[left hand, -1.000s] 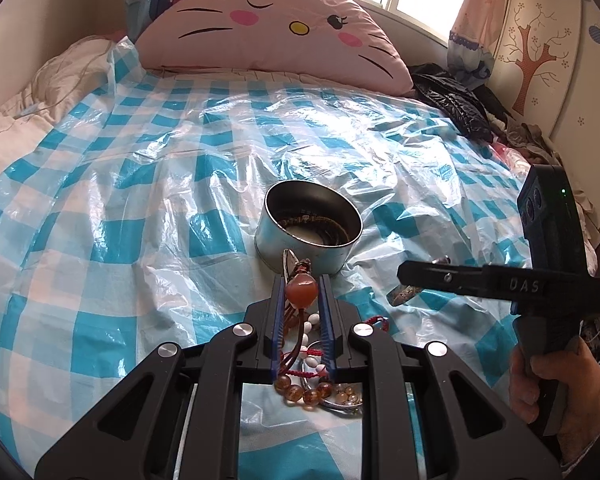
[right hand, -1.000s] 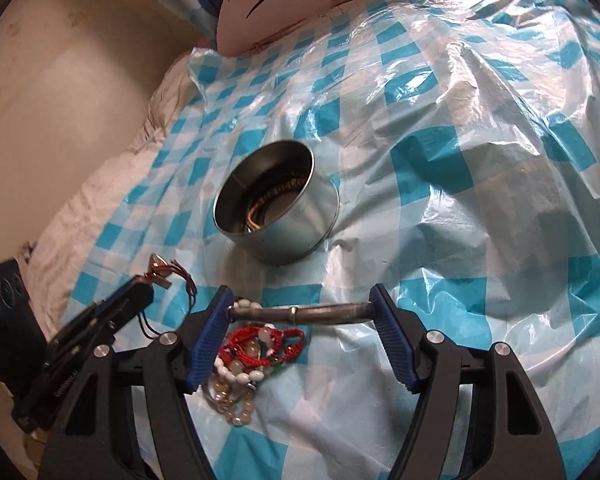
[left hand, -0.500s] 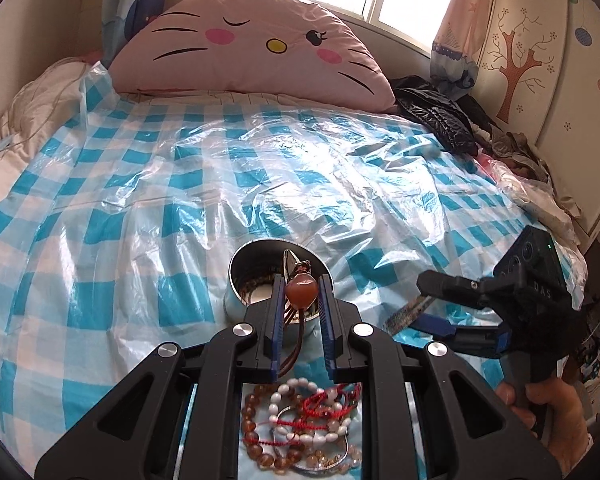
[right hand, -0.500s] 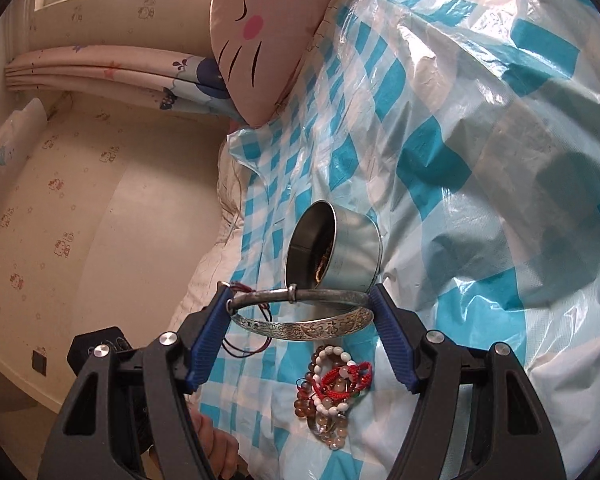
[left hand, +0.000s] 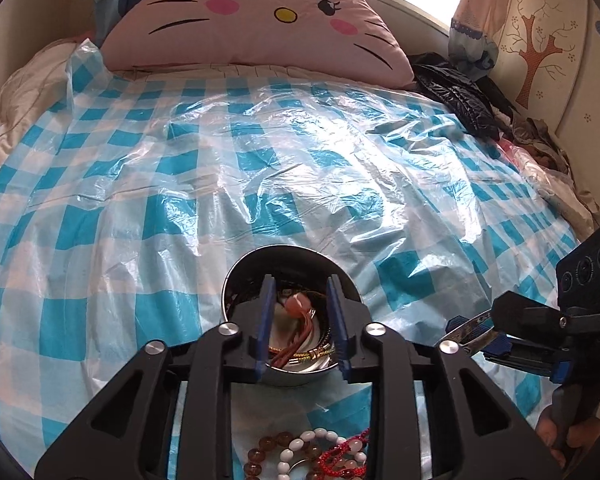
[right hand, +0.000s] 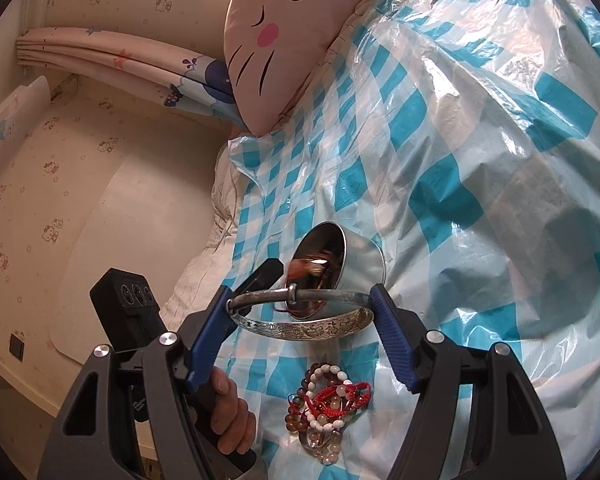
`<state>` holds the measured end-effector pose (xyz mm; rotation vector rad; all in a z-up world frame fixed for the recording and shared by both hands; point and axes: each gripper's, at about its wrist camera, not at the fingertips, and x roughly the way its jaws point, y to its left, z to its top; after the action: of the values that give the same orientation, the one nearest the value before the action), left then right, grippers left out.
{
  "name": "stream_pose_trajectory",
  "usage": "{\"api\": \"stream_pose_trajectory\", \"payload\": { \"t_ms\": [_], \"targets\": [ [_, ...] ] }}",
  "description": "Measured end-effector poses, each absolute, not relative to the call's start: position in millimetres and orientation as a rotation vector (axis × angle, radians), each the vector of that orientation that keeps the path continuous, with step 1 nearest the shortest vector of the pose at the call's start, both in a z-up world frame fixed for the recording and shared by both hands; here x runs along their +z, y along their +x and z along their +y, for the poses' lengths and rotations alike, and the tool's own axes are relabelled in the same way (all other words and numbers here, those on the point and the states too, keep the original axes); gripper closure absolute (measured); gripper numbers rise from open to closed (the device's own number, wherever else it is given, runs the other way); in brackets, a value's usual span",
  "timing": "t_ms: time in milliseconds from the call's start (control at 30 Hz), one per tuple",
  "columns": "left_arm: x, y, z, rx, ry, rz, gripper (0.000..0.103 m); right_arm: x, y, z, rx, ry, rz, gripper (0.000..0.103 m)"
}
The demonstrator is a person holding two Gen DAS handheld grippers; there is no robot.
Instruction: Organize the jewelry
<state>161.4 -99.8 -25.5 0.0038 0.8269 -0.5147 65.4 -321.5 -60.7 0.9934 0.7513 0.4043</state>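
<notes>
Left gripper tilts over the tin — fingers opening, empty; right gripper fingers clamp the bangle.

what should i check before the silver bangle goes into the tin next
1. Orange bead pendant free of the left gripper: ok, jaws opening, pendant lying in the tin.
2. Left gripper clear of the metal tin: not ok, its fingers sit over the opening.
3. Silver bangle secure in the right gripper: ok, both pads press its sides.
4. Tin upright on the plastic sheet: ok.
5. Room in the tin for the bangle: cannot tell.
6. Bead bracelets left to sort: not ok, still on the sheet.
</notes>
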Motion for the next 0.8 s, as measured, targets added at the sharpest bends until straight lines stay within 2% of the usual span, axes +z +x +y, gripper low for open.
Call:
{"api": "stream_pose_trajectory", "payload": {
  "t_ms": [33, 67, 200, 267, 467, 533, 800],
  "targets": [
    [-24.6, 160.3, -95.2, -0.495, -0.006, 0.818, 0.054, -58.9, 67.7, -318.6, 0.408, 0.978, 0.753, 0.035],
    [-22.5, 158.7, -89.2, -0.474, -0.019, 0.803, 0.047, -56.8, 70.6, -315.4, 0.407, 0.958, 0.755, 0.035],
    [-11.2, 152.8, -52.5, -0.358, -0.119, 0.781, 0.038, -45.8, 84.2, -299.1, 0.414, 0.875, 0.752, 0.035],
    [-7.6, 147.4, -25.8, -0.275, -0.207, 0.772, 0.030, -38.8, 94.6, -289.5, 0.417, 0.826, 0.750, 0.035],
    [-18.8, 131.9, 29.3, -0.153, -0.384, 0.774, 0.026, -30.0, 136.2, -256.8, 0.439, 0.712, 0.709, 0.034],
    [-21.7, 135.2, 31.7, -0.150, -0.383, 0.781, 0.026, -33.0, 145.9, -245.0, 0.436, 0.662, 0.730, 0.025],
    [-24.0, 133.7, 27.5, -0.168, -0.368, 0.785, 0.026, -30.4, 119.0, -259.3, 0.315, 0.594, 0.747, 0.025]
  ]
}}
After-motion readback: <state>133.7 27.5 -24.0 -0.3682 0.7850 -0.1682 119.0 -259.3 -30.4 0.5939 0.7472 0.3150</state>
